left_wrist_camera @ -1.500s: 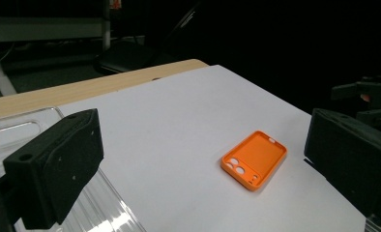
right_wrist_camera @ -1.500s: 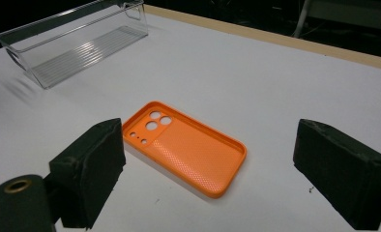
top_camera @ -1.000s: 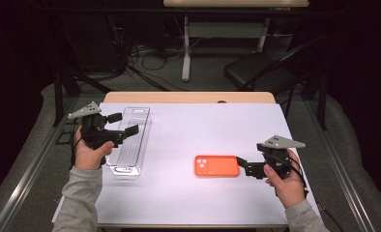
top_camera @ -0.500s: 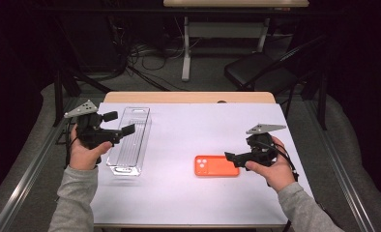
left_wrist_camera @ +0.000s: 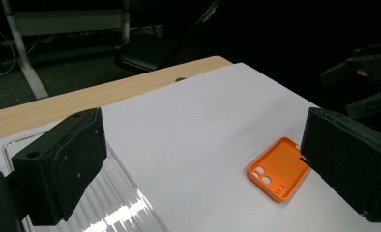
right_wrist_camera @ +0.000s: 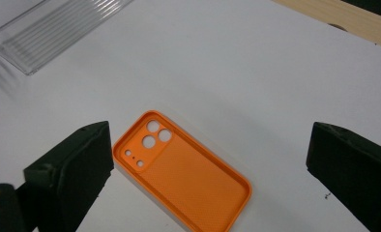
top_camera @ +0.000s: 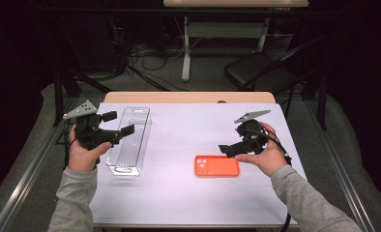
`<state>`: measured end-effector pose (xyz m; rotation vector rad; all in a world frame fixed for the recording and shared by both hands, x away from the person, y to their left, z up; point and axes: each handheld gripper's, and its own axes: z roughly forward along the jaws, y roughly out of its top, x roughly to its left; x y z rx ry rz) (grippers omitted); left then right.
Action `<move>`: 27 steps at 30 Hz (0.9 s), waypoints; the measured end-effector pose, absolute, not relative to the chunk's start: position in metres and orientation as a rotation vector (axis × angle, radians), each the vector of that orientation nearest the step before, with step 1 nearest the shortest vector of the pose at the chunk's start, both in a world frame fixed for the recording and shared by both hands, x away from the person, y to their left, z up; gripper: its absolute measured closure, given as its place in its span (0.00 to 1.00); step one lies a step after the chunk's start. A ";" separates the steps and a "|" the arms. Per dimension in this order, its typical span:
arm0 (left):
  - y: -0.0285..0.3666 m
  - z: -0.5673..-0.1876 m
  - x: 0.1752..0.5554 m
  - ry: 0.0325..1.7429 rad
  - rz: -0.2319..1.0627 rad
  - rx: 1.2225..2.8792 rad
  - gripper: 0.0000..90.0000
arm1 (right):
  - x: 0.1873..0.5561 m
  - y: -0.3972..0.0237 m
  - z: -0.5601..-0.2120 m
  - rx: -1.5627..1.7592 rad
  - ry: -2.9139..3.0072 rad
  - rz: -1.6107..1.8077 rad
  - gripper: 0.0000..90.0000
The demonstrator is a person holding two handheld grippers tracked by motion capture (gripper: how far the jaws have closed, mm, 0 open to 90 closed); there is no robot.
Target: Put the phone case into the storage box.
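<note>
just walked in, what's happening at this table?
A person works at a white table with tongs in each hand. The right tongs hover just above an orange phone case lying open side up; their jaws have just been opening, stand wide, and hold nothing. The left tongs are open too, held over a clear plastic tray at the table's left. Case and tray lie well apart.

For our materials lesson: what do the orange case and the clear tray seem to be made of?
Case: probably soft rubbery plastic or silicone, with a matte, finely dotted inner face. Tray: likely hard clear plastic, see-through, ribbed and glossy with bright glare.
</note>
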<state>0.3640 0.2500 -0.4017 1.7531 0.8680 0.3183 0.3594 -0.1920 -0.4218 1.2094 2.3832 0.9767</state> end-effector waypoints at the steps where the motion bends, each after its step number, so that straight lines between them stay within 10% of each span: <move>1: 0.250 -0.402 0.364 0.870 0.320 1.755 0.04 | 0.361 -0.191 -0.421 1.190 2.389 0.970 0.03; 27: 0.251 -0.400 0.361 0.861 0.339 1.760 0.07 | 0.384 -0.161 -0.439 0.586 2.642 0.512 0.36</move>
